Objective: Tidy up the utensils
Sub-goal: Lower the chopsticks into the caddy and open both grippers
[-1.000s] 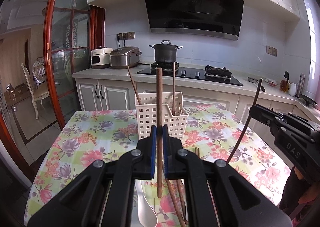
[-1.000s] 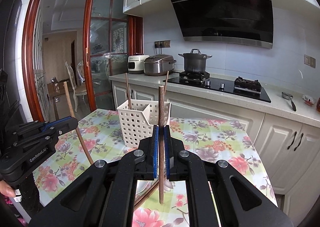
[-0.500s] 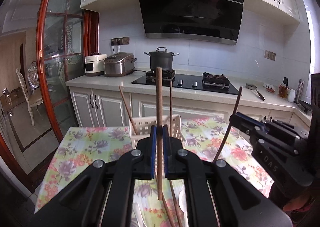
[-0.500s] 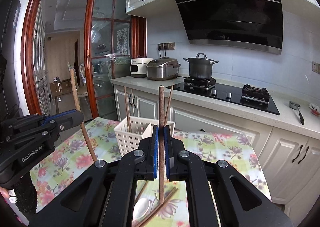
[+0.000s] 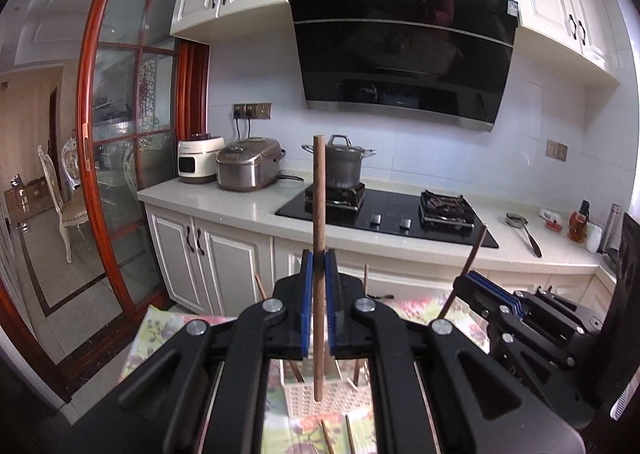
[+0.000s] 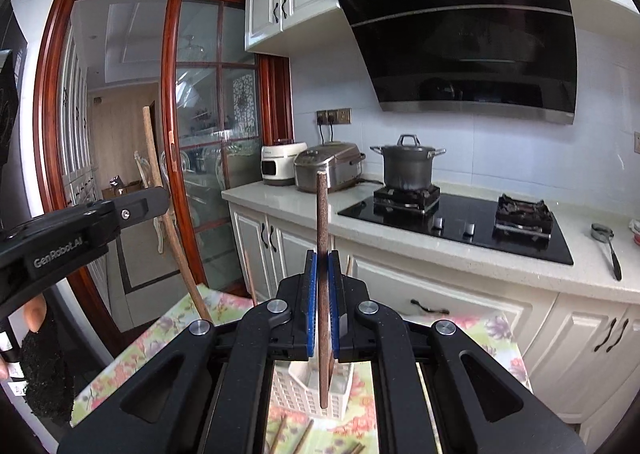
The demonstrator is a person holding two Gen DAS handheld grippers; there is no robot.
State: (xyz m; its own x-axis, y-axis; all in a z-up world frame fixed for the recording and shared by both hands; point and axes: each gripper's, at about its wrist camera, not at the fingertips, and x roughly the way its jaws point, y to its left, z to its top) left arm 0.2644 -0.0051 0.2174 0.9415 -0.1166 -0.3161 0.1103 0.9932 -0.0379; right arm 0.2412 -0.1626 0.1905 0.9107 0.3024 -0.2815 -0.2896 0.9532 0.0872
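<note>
Two black blue-padded grippers – left gripper [image 5: 319, 274], right gripper [image 6: 323, 274] – each clamp one upright brown wooden chopstick [image 5: 319, 213] above the white perforated basket [image 5: 320, 394], lower centre – either stick could swing and miss its rim.

Two grippers: the left gripper [image 5: 319, 294] and right gripper [image 6: 323, 294] each clamp one brown chopstick [image 5: 319, 213] [image 6: 322, 238]. One white perforated basket [image 6: 304, 394] holds two more chopsticks [image 5: 365, 274]. At least two lie loose on the floral tabletop [image 6: 168, 330]. On the far counter: one pot [image 6: 408, 165], one rice cooker [image 6: 328, 169].
</note>
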